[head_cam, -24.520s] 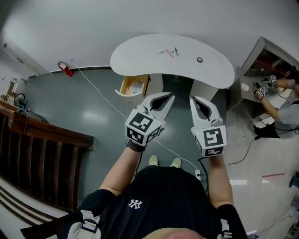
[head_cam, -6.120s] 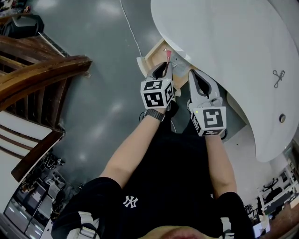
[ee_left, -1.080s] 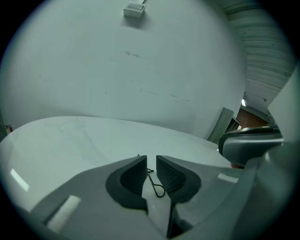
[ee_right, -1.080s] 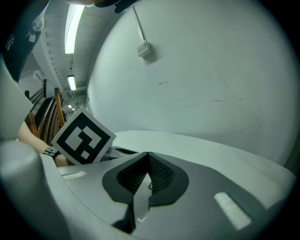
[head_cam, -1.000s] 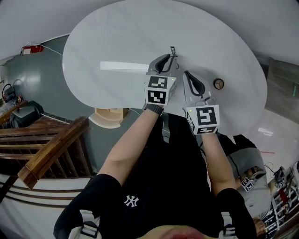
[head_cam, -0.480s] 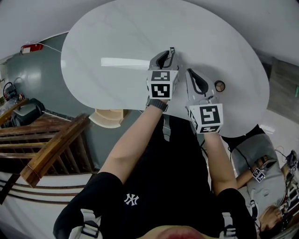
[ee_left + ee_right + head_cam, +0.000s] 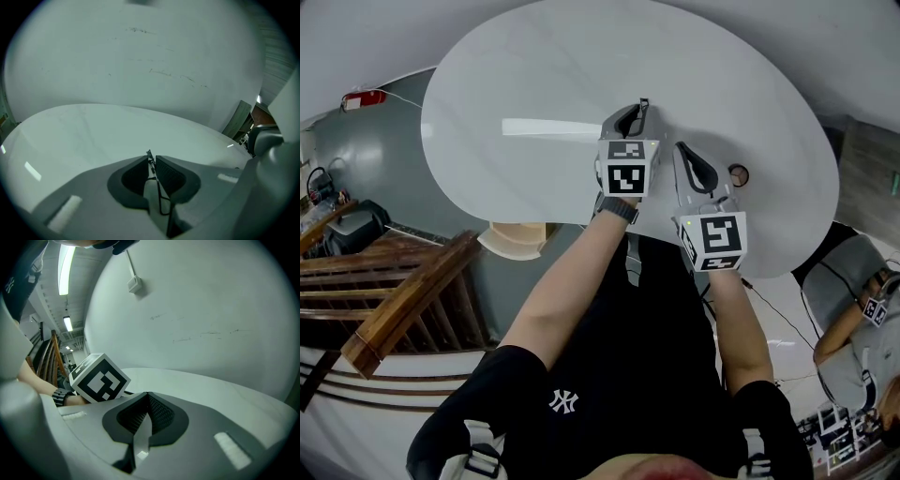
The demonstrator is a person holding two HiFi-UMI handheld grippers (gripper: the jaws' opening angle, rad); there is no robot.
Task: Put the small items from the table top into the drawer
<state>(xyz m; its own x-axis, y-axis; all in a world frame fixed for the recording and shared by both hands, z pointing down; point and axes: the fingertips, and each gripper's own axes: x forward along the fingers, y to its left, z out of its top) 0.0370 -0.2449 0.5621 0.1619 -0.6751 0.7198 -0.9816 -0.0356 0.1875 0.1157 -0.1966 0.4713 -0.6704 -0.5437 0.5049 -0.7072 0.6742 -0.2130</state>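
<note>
Two tongs were over the white worktop. Within the last second the left tongs had lowered onto the small scissors. Their jaws now stood closed on the thin black handles, with the blade tip protruding ahead. The pick therefore appeared made; lifting and carrying to the open drawer under the worktop's left edge remained. The right tongs were shut and empty, near a small round item left on the worktop. Grey floor, a wooden stair rail and a second person surrounded the station.
</note>
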